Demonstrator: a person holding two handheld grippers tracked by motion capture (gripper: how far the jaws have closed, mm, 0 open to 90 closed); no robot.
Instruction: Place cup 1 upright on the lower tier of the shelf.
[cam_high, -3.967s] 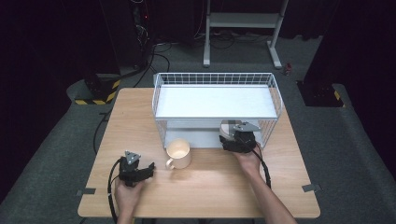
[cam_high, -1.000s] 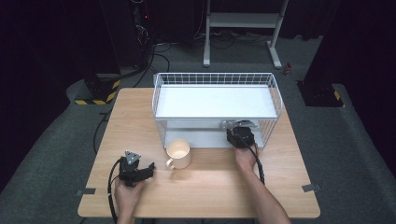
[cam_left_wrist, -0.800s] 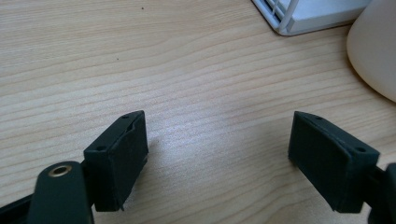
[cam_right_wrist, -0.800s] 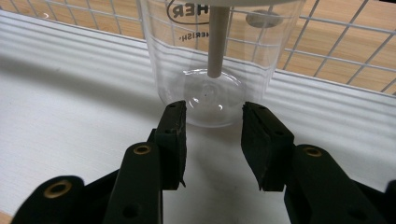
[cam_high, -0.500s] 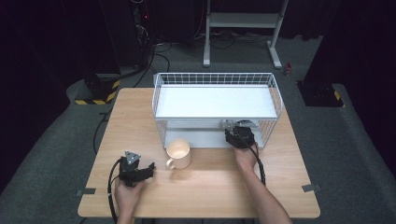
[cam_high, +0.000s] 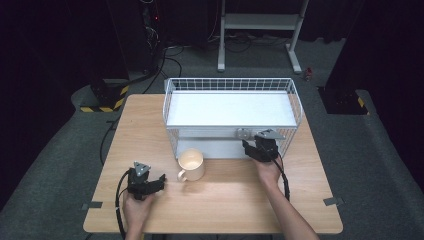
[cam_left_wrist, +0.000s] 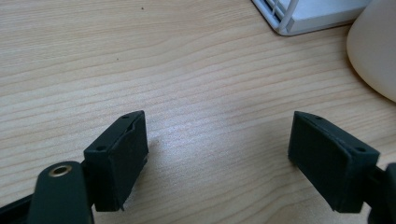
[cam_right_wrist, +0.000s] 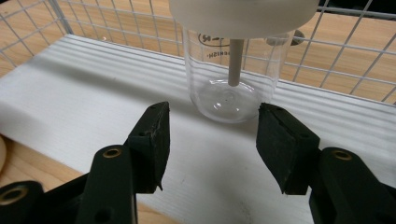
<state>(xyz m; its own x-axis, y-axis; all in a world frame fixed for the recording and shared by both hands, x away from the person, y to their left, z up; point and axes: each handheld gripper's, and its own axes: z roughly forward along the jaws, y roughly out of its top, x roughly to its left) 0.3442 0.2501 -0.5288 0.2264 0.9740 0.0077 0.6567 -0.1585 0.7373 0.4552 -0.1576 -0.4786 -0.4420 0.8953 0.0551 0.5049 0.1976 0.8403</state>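
Around the table the room is dark: grey carpet, cables trailing past a black-and-yellow striped block off the far left corner, a metal stand (cam_high: 260, 30) farther back. On this the wooden tabletop (cam_high: 230, 200) carries a two-level white wire rack (cam_high: 230, 107) along its far edge, with a solid white upper shelf and a ribbed white lower shelf (cam_right_wrist: 93, 112) open toward the person. Nearer the middle, just off the rack's front left corner, a cream mug (cam_high: 191, 165) stands upright with its handle turned toward the near edge. Smaller again is the clear jar (cam_right_wrist: 231, 88) with a white pump top, upright on the lower shelf near the rack's right end, its long axis vertical and its dip tube visible inside. It stands straight ahead of the right gripper (cam_right_wrist: 212, 135), which is by far the nearer one; its jaws have just been opening, flank the jar's base without touching it, and hold nothing. My guess is the jar has been set down and the hand will draw straight back toward the near edge, keeping clear of the wires. Well apart, by the near left corner, the left gripper (cam_left_wrist: 217, 149) rests low over bare wood, jaws spread and empty, the mug just off to its right.
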